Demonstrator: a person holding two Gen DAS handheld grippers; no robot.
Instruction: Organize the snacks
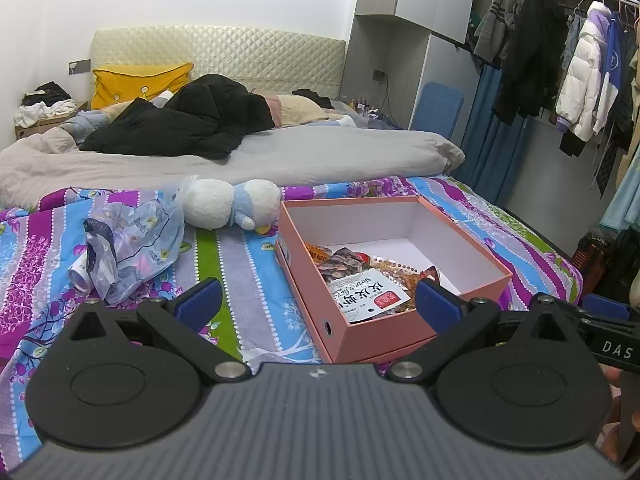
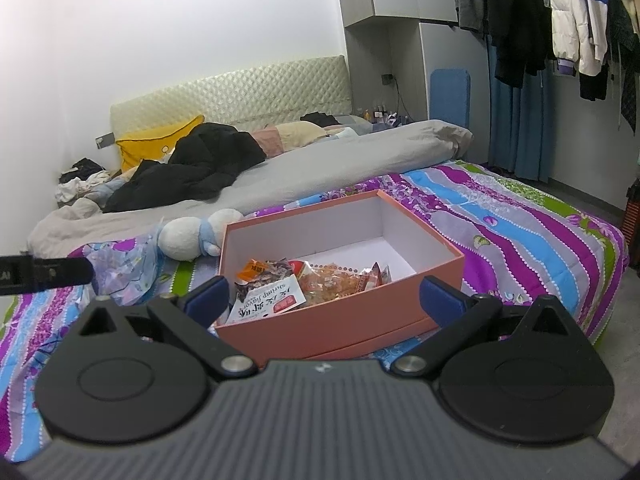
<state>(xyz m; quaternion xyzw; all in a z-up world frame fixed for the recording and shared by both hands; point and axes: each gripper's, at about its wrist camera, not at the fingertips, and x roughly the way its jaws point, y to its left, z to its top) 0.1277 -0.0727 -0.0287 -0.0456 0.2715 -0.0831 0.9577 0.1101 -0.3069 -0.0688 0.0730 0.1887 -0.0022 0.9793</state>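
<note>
A pink cardboard box [image 1: 472, 258] [image 2: 340, 320] with a white inside sits open on the striped floral bedspread. Several snack packets lie in its near end: a white shrimp-flavour packet [image 1: 366, 294] [image 2: 266, 300], a clear bag of orange snacks [image 1: 396, 276] [image 2: 332, 284] and a dark packet [image 1: 344, 262]. My left gripper [image 1: 318, 306] is open and empty, just short of the box's near left corner. My right gripper [image 2: 322, 300] is open and empty, straddling the box's near wall from in front. The right gripper's body also shows at the right edge of the left wrist view [image 1: 608, 332].
A crumpled clear blue plastic bag [image 1: 132, 240] [image 2: 120, 268] with a small white tube [image 1: 80, 278] lies left of the box. A white and blue plush toy [image 1: 232, 204] [image 2: 192, 238] lies behind it. A grey duvet [image 1: 280, 156] and black clothes [image 1: 180, 120] lie farther back. Clothes hang on a rack [image 1: 560, 60] at right.
</note>
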